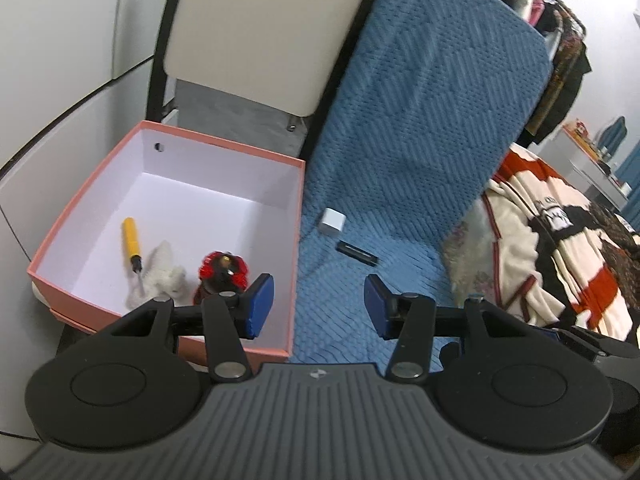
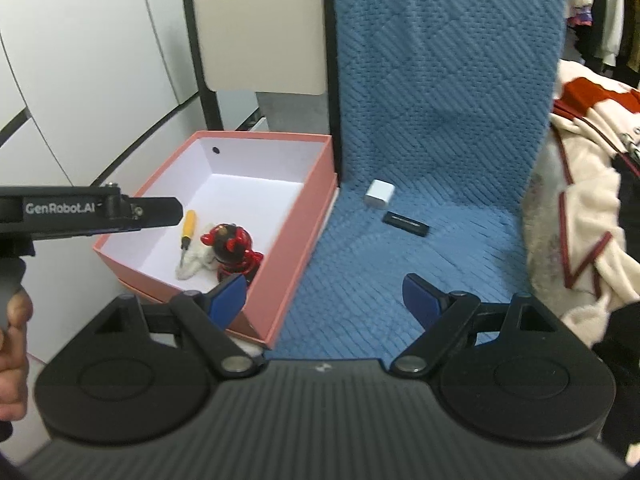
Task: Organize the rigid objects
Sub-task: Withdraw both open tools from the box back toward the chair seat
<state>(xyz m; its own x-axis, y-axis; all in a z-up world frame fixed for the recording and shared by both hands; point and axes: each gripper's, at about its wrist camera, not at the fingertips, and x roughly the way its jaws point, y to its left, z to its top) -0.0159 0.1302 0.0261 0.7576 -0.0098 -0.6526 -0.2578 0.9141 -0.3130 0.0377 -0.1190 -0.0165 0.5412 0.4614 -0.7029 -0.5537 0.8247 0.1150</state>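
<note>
A pink box (image 1: 298, 240) (image 2: 316, 200) with a white inside stands beside a blue quilted seat cover (image 1: 400, 184) (image 2: 440, 160). In the box lie a yellow-handled screwdriver (image 1: 132, 242) (image 2: 187, 226), a white plush toy (image 1: 160, 276) (image 2: 196, 260) and a red and black figurine (image 1: 222, 270) (image 2: 234, 246). On the blue cover rest a white cube charger (image 1: 332, 221) (image 2: 379, 195) and a small black bar (image 1: 357, 253) (image 2: 406, 224). My left gripper (image 1: 319, 306) is open and empty over the box's near right corner. My right gripper (image 2: 324, 300) is open and empty, wider apart.
A beige chair back (image 1: 256, 28) (image 2: 260, 28) rises behind the box. A cream, red and black blanket (image 1: 540, 248) (image 2: 580, 200) is heaped to the right. The left gripper's body (image 2: 88, 210) and the hand holding it (image 2: 14, 344) show at the right wrist view's left edge.
</note>
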